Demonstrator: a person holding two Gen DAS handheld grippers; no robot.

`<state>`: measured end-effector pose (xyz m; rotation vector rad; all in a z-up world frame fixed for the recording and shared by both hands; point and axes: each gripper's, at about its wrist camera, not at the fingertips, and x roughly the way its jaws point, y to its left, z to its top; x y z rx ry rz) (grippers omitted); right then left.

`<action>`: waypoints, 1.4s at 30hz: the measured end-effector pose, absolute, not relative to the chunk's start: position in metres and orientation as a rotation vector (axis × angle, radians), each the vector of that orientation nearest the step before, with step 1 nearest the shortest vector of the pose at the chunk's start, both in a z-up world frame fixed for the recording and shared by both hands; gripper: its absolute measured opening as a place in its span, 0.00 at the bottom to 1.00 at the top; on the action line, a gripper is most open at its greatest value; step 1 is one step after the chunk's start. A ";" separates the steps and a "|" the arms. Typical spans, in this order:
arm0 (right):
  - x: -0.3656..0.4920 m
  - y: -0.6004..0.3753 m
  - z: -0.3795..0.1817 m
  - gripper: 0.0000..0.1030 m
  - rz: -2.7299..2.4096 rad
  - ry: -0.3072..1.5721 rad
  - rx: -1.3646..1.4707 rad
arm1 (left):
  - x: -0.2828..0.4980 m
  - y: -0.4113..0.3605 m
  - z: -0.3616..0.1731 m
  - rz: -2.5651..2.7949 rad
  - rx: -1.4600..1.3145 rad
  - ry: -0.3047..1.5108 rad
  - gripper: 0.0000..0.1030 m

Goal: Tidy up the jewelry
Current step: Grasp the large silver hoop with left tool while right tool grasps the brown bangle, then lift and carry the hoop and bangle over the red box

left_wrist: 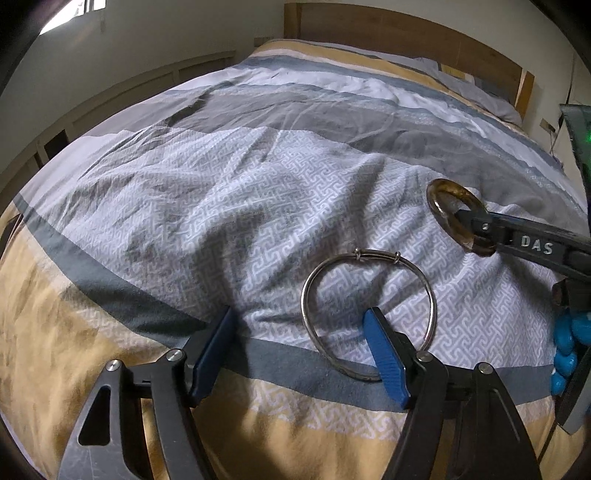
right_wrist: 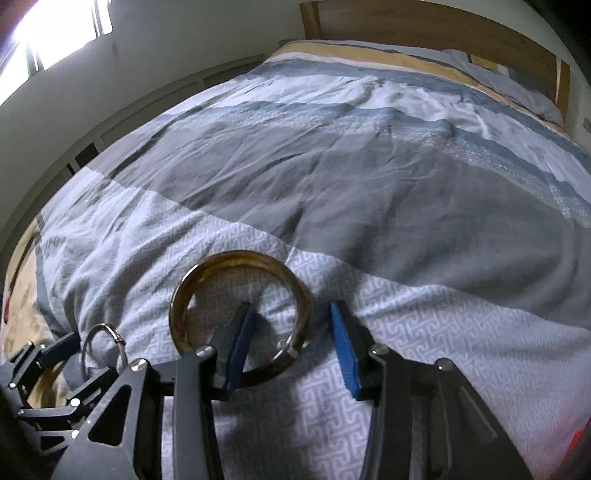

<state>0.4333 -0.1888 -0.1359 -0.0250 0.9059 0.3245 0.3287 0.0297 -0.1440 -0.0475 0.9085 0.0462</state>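
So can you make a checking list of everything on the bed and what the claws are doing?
Surface: a bed with a wrinkled striped duvet, grey, white and tan.
Job's things: a thin silver bangle and a thick amber bangle, both lying on the duvet, apart.
Clutter: nothing seen.
Claws: left claw open, one finger inside the silver bangle; right claw open, astride the amber bangle's rim, pads not pressing.
Cables: nothing seen.
Surroundings: wooden headboard, bright window, pale wall.
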 end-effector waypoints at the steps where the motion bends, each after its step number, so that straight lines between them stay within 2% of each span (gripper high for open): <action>1: 0.434 -0.187 -0.137 0.33 0.324 0.906 -0.034 | 0.329 0.029 -0.144 0.047 -0.046 0.907 0.68; 4: 0.436 -0.185 -0.138 0.22 0.321 0.903 -0.048 | 0.329 0.028 -0.143 0.042 -0.044 0.904 0.66; 6: 0.434 -0.185 -0.137 0.11 0.317 0.897 -0.050 | 0.328 0.028 -0.141 0.030 -0.047 0.899 0.58; 7: 0.432 -0.184 -0.136 0.11 0.316 0.895 -0.051 | 0.328 0.027 -0.140 0.023 -0.043 0.896 0.55; 9: 0.426 -0.183 -0.133 0.09 0.306 0.887 -0.061 | 0.327 0.024 -0.137 0.009 -0.034 0.891 0.37; 10: 0.422 -0.183 -0.129 0.09 0.303 0.878 -0.061 | 0.326 0.024 -0.135 0.000 -0.033 0.887 0.32; 11: 0.419 -0.183 -0.127 0.09 0.304 0.872 -0.056 | 0.325 0.024 -0.133 -0.014 -0.039 0.884 0.21; 12: 0.413 -0.185 -0.124 0.09 0.305 0.861 -0.045 | 0.324 0.025 -0.132 -0.022 -0.049 0.884 0.15; 15: 0.400 -0.190 -0.116 0.08 0.297 0.835 -0.037 | 0.321 0.032 -0.127 -0.039 -0.095 0.880 0.05; 29: 0.313 -0.227 -0.051 0.08 0.229 0.735 0.031 | 0.278 0.015 -0.077 -0.042 0.051 0.819 0.04; 42: 0.187 -0.266 0.010 0.08 0.126 0.690 0.080 | 0.190 -0.016 -0.015 -0.113 0.184 0.751 0.04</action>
